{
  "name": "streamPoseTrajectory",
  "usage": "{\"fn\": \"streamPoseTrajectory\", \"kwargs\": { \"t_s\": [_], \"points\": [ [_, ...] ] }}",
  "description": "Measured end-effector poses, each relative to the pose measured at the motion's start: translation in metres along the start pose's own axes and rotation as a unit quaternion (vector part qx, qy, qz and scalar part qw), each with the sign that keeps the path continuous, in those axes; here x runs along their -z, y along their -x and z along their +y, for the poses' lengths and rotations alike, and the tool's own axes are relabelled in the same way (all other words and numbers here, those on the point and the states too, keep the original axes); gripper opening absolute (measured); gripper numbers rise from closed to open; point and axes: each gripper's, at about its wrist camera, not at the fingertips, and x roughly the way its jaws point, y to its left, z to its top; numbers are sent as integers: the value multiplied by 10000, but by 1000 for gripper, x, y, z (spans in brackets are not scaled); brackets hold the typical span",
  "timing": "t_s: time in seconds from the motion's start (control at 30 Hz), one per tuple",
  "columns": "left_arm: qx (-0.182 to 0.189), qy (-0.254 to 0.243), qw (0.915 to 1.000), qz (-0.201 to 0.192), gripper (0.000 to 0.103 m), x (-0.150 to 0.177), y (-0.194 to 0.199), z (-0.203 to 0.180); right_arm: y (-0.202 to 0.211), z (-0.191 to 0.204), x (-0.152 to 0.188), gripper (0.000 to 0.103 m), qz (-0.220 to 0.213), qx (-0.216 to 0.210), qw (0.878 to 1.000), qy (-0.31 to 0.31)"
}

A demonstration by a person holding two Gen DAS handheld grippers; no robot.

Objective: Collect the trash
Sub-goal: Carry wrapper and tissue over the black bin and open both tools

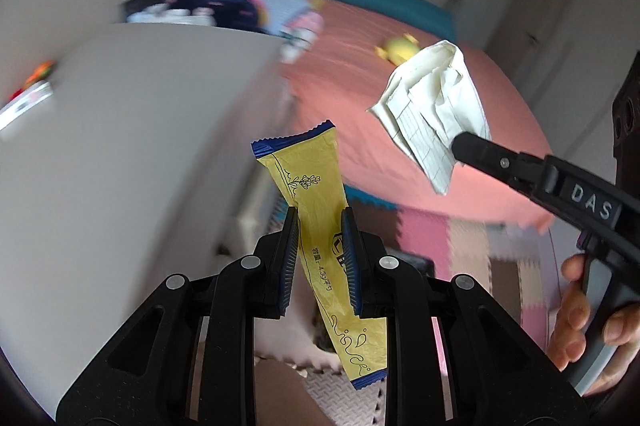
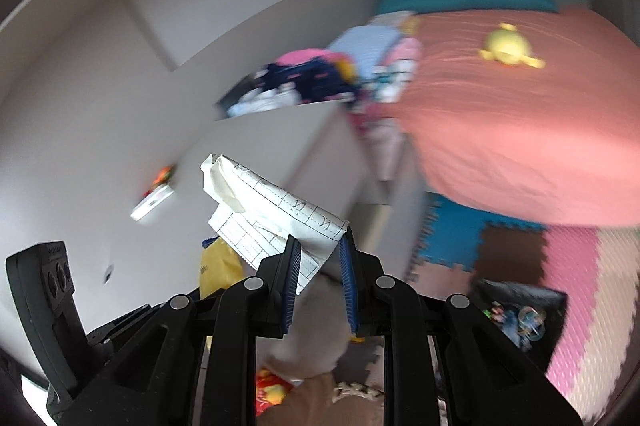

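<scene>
My left gripper [image 1: 320,216] is shut on a long yellow snack wrapper [image 1: 308,182] with blue ends, which sticks up past the fingertips and hangs down below them. My right gripper [image 2: 320,246] is shut on a crumpled sheet of gridded white paper [image 2: 276,214]. In the left wrist view the right gripper [image 1: 460,142] reaches in from the right with the crumpled paper [image 1: 432,106] at its tip, held by a person's hand [image 1: 576,314]. The right wrist view shows the yellow wrapper [image 2: 220,266] at lower left, behind the paper.
A bed with a salmon cover [image 2: 520,130] and a yellow plush toy [image 2: 508,46] lies ahead. A white cabinet [image 1: 140,146] carries piled clothes [image 2: 304,78]. Coloured foam mats [image 2: 580,266] cover the floor, with a dark bin of toys [image 2: 520,318] on them.
</scene>
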Motion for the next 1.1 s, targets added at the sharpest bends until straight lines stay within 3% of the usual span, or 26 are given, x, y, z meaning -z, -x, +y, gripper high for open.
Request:
{"fn": "streamPoseTrajectory", "kwargs": {
  "t_s": [0.27,0.5,0.53,0.6,0.63,0.67,0.77,0.93,1.1],
  "points": [
    [526,-780,9937,607,21,26,-46,-90,40,-110,36,21,-5,831,9943,-663],
    [656,-1379,9801,1271,23,64,-93,-131,35,-182,74,23,497,1355,9824,-1189],
    [730,-1446,9769,1393,26,69,-99,-137,29,-192,80,28,658,1438,9790,-1284],
    [835,-1542,9709,1632,79,76,-112,-147,23,-208,88,63,791,1636,9712,-1543],
    [795,-1559,9713,1609,96,78,-113,-148,22,-215,90,93,779,1765,9674,-1642],
    [717,-1596,9728,1520,97,80,-114,-147,23,-222,92,99,713,2013,9616,-1722],
    [581,-1659,9729,1502,97,81,-118,-143,27,-235,96,100,652,2491,9505,-1742],
    [521,-1438,9780,1421,97,73,-116,-126,25,-234,94,100,631,2474,9511,-1736],
    [532,-1163,9838,1257,97,62,-97,-106,15,-209,84,100,607,2315,9589,-1522]
  ]
}}
